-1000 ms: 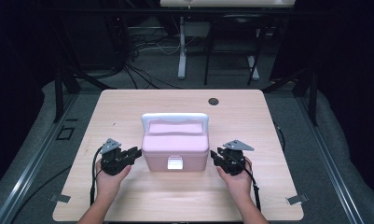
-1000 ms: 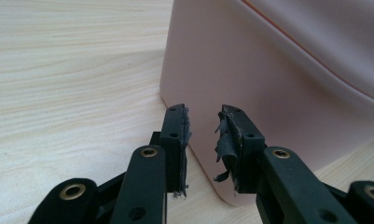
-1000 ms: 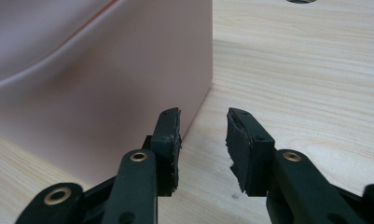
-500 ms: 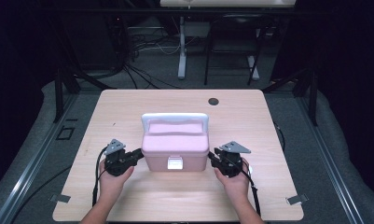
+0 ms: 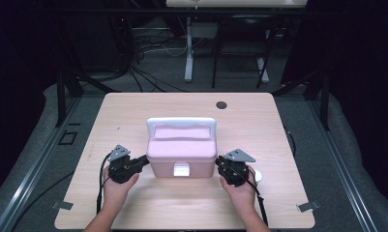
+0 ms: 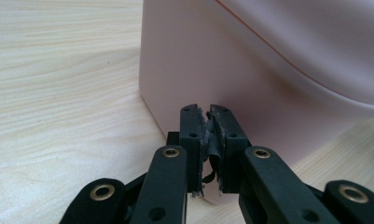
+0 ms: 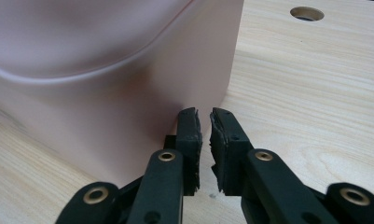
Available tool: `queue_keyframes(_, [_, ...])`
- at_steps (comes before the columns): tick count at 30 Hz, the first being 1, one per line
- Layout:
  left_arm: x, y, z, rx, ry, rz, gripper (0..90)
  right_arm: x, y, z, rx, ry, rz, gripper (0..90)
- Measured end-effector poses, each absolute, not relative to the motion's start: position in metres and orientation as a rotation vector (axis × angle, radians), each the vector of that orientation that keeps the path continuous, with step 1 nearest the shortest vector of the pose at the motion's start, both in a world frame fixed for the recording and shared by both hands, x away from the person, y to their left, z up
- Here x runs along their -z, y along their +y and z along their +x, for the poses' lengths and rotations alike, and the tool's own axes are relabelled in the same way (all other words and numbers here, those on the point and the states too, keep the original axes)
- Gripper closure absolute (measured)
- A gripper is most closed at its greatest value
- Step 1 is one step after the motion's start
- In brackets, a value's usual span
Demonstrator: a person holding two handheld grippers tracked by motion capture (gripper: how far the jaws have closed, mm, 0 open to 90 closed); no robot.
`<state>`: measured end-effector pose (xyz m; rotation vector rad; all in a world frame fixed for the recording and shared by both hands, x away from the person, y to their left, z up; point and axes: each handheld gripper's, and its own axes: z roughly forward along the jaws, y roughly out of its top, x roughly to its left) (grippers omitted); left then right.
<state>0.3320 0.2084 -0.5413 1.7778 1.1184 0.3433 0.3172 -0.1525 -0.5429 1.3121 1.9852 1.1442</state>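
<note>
Pink box (image 5: 182, 153): stands upright in the middle of the desk (image 5: 133, 111), white handle (image 5: 181, 122) across its lid, white latch (image 5: 181, 169) facing the person.
Left tool (image 5: 144, 160): tips at the box's left wall near its base; its jaws have just been closing and now meet with nothing clamped between them, clenched on air.
Right tool (image 5: 218, 162): tips at the box's right wall; jaws have just been closing, a thin slit left between the pads (image 7: 190, 135), nothing gripped.
Hole (image 5: 221, 105): in the desk, beyond the box.
</note>
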Motion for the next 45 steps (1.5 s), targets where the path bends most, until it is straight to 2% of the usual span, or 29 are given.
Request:
queue_keyframes(7, [0.541,0.207,0.327,-0.345,1.122,1.779,85.8,0.542,-0.148,0.313,-1.112,1.99,1.284,86.9])
queue_keyframes(45, [0.535,0.205,0.298,-0.352,1.102,1.851,89.7,0.534,-0.148,0.284,-1.04,2.093,1.232,90.0])
